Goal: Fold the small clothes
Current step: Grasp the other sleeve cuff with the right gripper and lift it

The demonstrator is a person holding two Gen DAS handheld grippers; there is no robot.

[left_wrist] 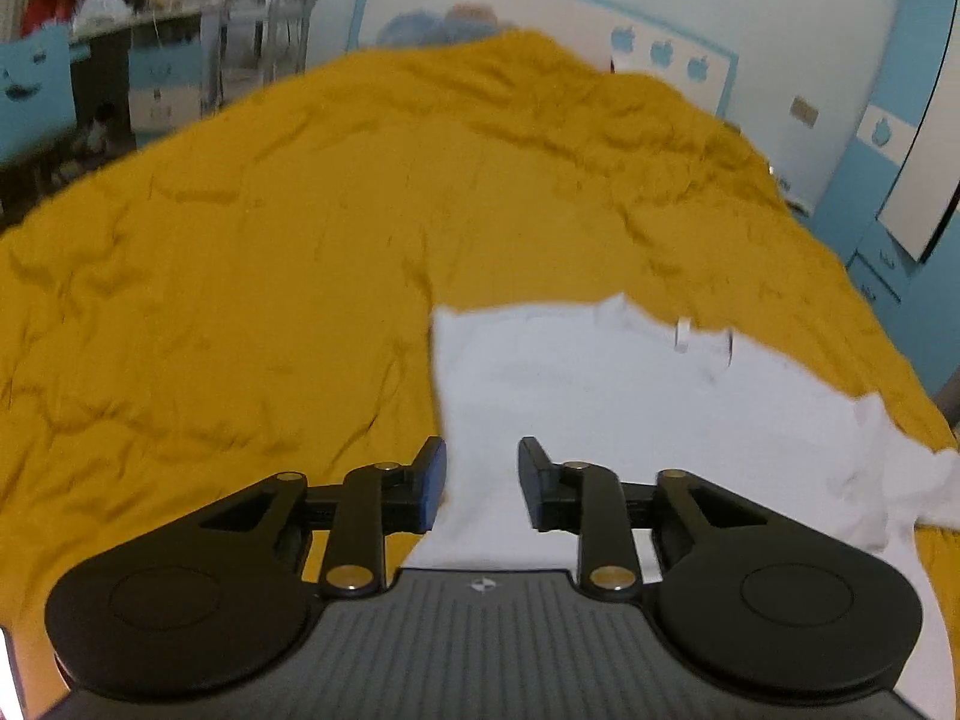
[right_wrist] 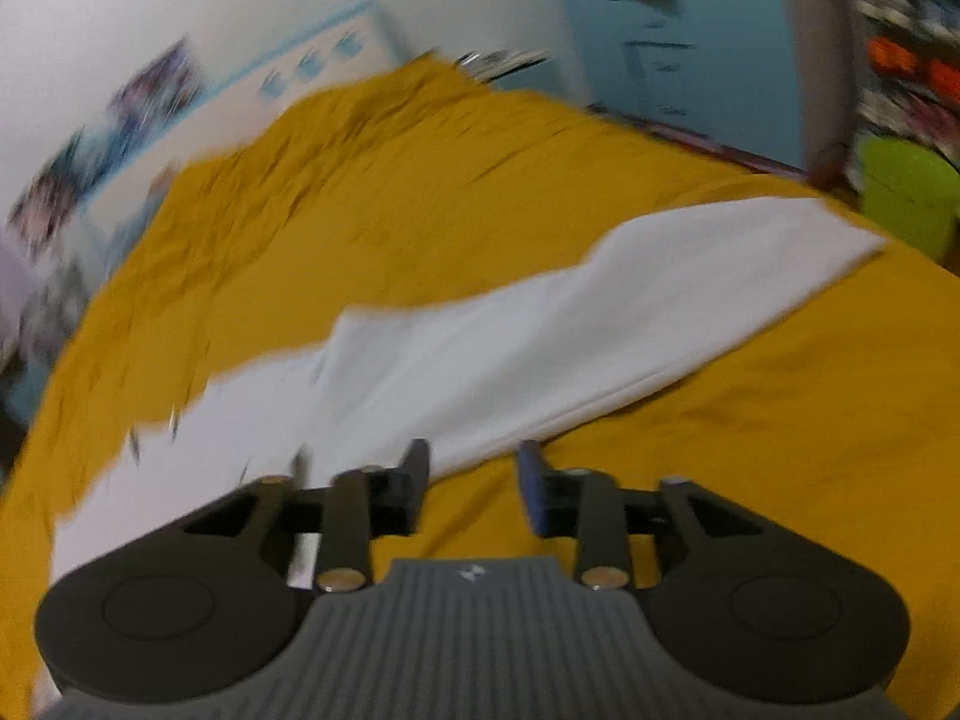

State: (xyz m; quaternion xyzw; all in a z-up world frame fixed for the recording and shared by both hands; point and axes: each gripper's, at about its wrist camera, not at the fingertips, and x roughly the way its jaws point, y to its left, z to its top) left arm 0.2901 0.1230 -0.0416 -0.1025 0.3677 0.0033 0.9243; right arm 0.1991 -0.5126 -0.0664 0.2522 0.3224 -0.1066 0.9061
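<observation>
We hover both tongs — left gripper [left_wrist: 480,480], right gripper [right_wrist: 474,483] — jaws apart, empty; white T-shirt [left_wrist: 630,408] lies lower right on the mustard bedspread [left_wrist: 240,270]; best pinch hem corners evenly.

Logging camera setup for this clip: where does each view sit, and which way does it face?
Left wrist: on the left hand-held gripper, looking forward over the white garment on the mustard bedspread; both open fingers show.
Right wrist: on the right hand-held gripper, tilted and motion-blurred, facing the garment's long edge; both open fingers show.
Shared: the white garment, the bedspread, and the blue-and-white room behind.
</observation>
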